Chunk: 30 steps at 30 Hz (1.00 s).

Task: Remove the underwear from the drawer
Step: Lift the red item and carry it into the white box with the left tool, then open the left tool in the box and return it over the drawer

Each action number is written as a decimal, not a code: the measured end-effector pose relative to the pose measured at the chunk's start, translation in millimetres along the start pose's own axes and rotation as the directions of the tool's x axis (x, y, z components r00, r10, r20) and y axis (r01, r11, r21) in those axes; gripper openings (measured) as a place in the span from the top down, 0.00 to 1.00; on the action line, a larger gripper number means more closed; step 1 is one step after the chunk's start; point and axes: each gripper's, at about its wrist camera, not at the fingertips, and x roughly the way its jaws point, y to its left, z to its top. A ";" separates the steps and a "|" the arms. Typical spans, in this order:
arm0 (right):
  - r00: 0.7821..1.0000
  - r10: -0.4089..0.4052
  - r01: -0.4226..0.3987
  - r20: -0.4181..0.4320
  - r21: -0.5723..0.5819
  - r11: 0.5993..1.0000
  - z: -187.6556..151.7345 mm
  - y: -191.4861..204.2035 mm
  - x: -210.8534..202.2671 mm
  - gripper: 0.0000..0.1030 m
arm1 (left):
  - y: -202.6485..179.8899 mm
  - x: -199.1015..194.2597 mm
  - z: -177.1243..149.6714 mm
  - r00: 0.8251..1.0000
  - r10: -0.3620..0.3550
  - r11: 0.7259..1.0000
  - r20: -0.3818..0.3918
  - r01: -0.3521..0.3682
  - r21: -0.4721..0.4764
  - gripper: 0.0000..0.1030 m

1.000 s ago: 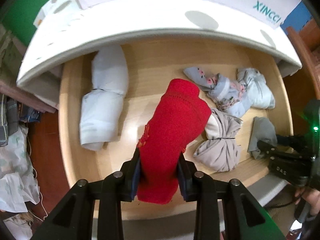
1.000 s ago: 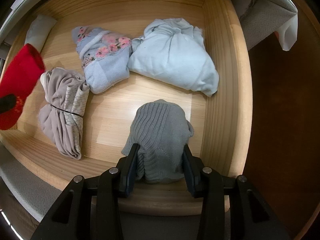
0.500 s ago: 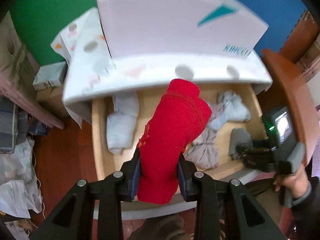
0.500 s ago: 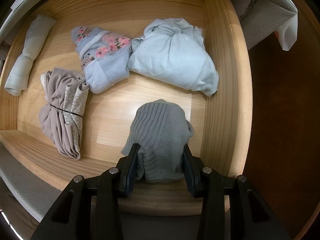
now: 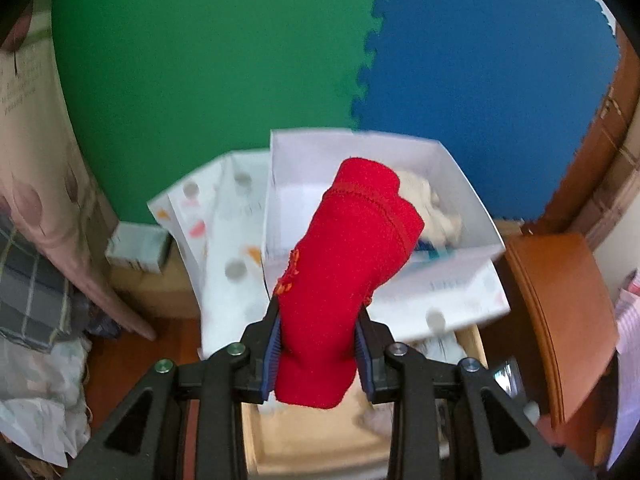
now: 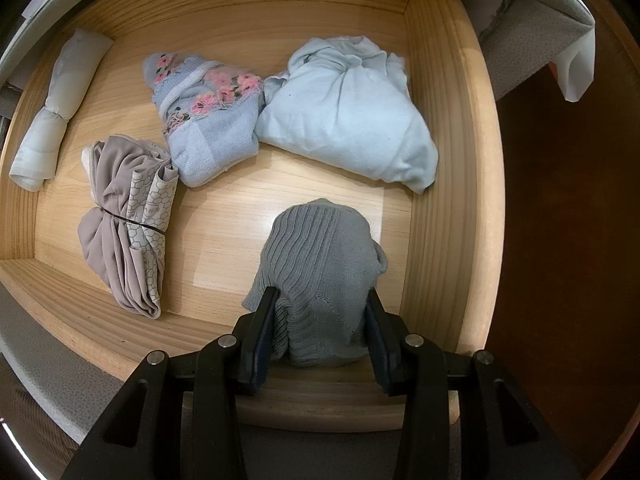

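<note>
Between each gripper's jaws sits rolled underwear (image 5: pixel 344 280).

Wooden drawer (image 6: pixel 448 208) holding perhaps five folded garments (image 6: pixel 344 128)

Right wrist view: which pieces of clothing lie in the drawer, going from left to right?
White rolled piece → taupe bundle tied with a band → lilac knit piece with pink flowers → grey ribbed knit piece in the right claw → pale blue folded piece.
</note>
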 end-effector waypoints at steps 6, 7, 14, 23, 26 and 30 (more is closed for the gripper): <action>1.000 0.000 0.000 0.000 0.000 1.000 1.0 0.0 0.2 0.63 | -11.3 35.2 46.6 0.999 0.041 0.999 0.000 -0.041 0.009 0.69; 1.000 0.000 0.000 0.000 0.001 1.000 1.3 0.0 0.4 0.63 | -13.5 47.3 52.8 0.999 0.047 0.999 -0.011 -0.047 0.008 0.69; 1.000 0.000 0.000 0.000 0.001 1.000 2.5 0.1 0.7 0.63 | -31.2 109.6 68.4 0.991 0.104 0.993 -0.082 -0.099 0.067 0.69; 1.000 0.000 0.000 0.000 0.000 1.000 4.4 1.1 2.0 0.62 | -38.6 148.5 57.5 0.983 0.117 0.990 -0.144 -0.104 0.092 0.68; 1.000 0.000 0.000 -0.001 0.000 1.000 4.9 1.1 2.1 0.62 | -40.0 151.4 55.3 0.981 0.124 0.989 -0.150 -0.110 0.099 0.64; 1.000 0.000 0.000 -0.001 0.000 1.000 4.9 1.2 2.1 0.62 | -41.8 151.3 54.1 0.977 0.143 0.986 -0.157 -0.127 0.111 0.63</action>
